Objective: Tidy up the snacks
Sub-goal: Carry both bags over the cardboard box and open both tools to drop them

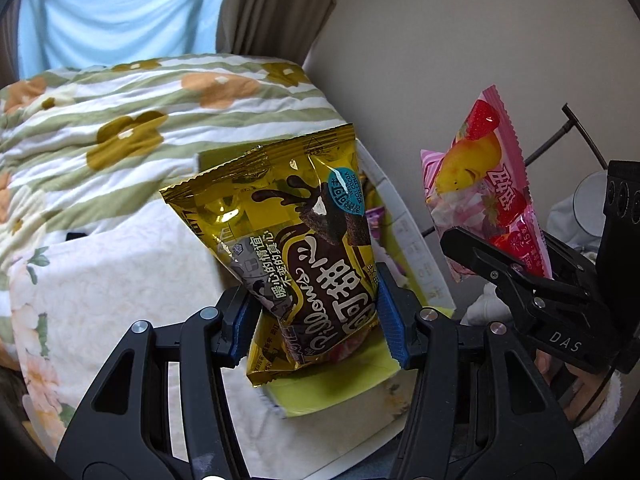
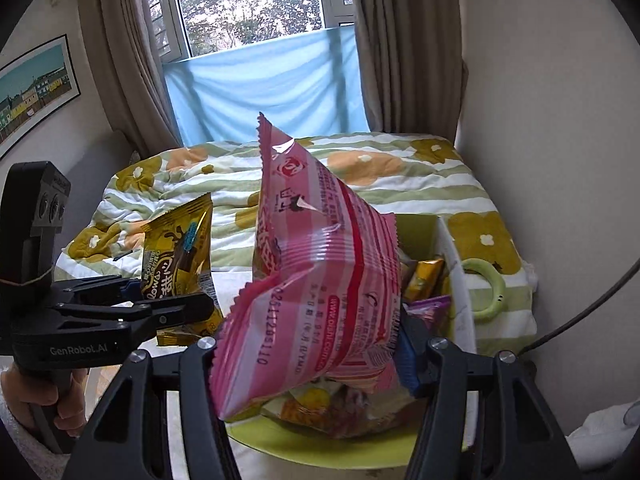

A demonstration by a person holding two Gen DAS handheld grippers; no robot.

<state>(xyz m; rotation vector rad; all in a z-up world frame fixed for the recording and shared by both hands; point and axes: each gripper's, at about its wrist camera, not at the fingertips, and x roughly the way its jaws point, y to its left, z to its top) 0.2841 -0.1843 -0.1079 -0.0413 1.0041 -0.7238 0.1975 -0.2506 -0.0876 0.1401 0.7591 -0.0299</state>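
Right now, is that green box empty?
No. The green box holds several wrapped snacks, orange and purple packets showing inside, below the pink packet.

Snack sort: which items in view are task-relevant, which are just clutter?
Task-relevant:
- gold chocolate snack packet, held in left gripper
- pink strawberry snack packet, held in right gripper
- green box holding more snacks

Clutter:
- floral quilt
- green ring
- framed picture
- curtains

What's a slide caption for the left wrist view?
Left gripper clamps gold snack packet; right gripper holds pink packet alongside.
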